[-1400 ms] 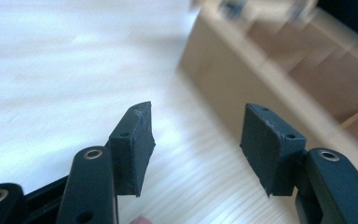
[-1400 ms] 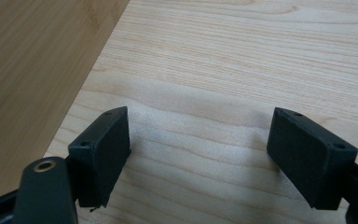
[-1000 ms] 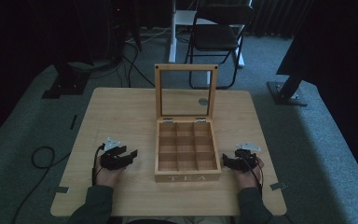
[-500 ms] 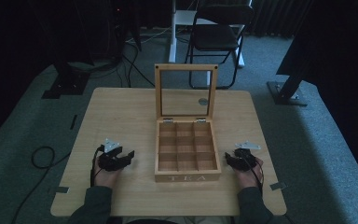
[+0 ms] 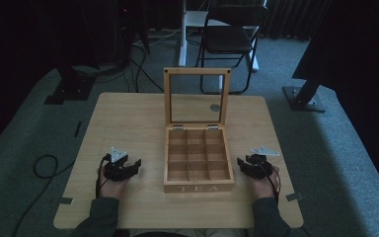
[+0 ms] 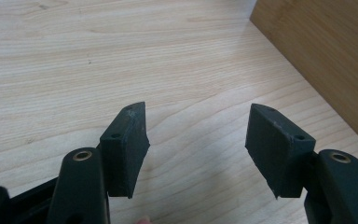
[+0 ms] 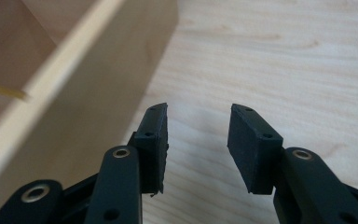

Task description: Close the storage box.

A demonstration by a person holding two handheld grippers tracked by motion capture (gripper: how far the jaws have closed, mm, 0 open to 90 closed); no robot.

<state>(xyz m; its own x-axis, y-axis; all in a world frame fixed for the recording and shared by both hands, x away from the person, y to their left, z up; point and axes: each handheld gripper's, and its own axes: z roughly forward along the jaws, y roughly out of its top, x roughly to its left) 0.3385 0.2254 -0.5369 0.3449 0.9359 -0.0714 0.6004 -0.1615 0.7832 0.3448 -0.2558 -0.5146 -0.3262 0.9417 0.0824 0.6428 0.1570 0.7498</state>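
While the tea box (image 5: 198,158) stands open in the middle of the worktop (image 5: 128,118), lid upright, the left tongs (image 5: 128,169) rest just left of it, jaws wide apart over bare wood. On the other side, the right tongs (image 5: 245,166) sit beside the box wall, jaws just narrowing, nothing between them.

Dark green sleeves; each black claw (image 5: 127,169) carries brass-ringed screw holes, a grey three-cornered plate — and a trailing black cable.
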